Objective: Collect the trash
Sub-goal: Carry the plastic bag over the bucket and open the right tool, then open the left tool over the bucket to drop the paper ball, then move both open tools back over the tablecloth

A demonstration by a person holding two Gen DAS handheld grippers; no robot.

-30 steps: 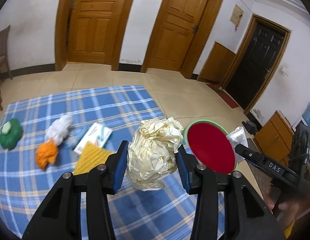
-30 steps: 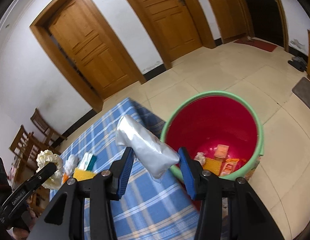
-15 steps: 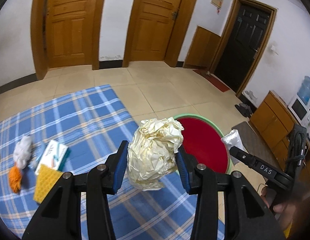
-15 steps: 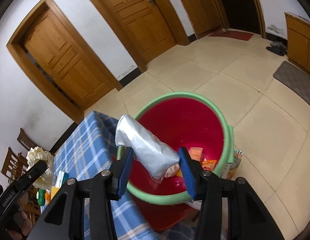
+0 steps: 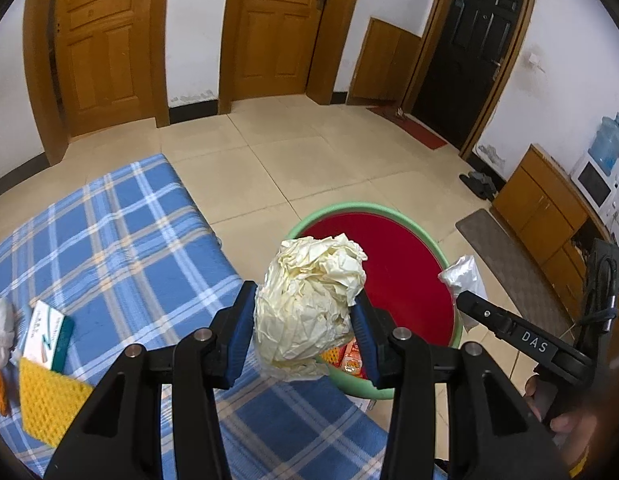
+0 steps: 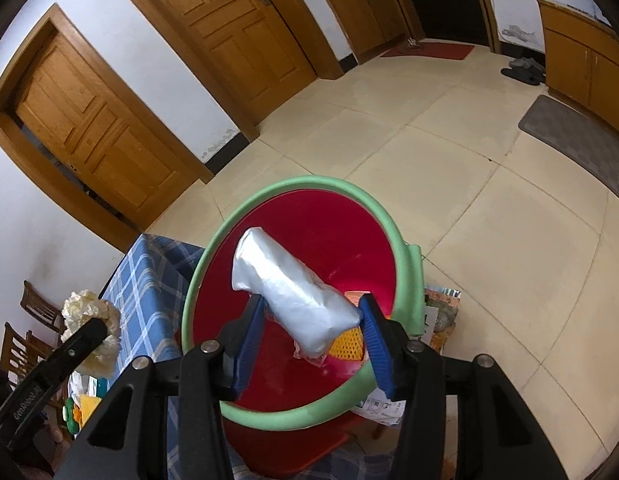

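The jaws of the right gripper (image 6: pixel 311 330) have just been opening, and the silver foil pouch (image 6: pixel 291 290) lies slanted between them, directly over the red bin (image 6: pixel 309 420) with its green rim; its low end touches the right pad, while a gap shows at the left pad, so I judge the hold to be loosening rather than firm. The left gripper (image 5: pixel 305 326) is clenched part-way on the crumpled cream paper ball (image 5: pixel 311 302), both blue pads pressed into its sides, at the bin's near-left edge, just right of the blue plaid cloth (image 5: pixel 121 240). Both pieces look light. The paper is soft and springy, best squeezed across its middle; the foil looks slick and limp, likely to slide out endwise. Trash already lies in the bin's bottom, and a yellow sponge (image 5: pixel 47 400), a small box (image 5: pixel 45 336) and white tissue (image 5: pixel 1 328) wait on the cloth at far left.
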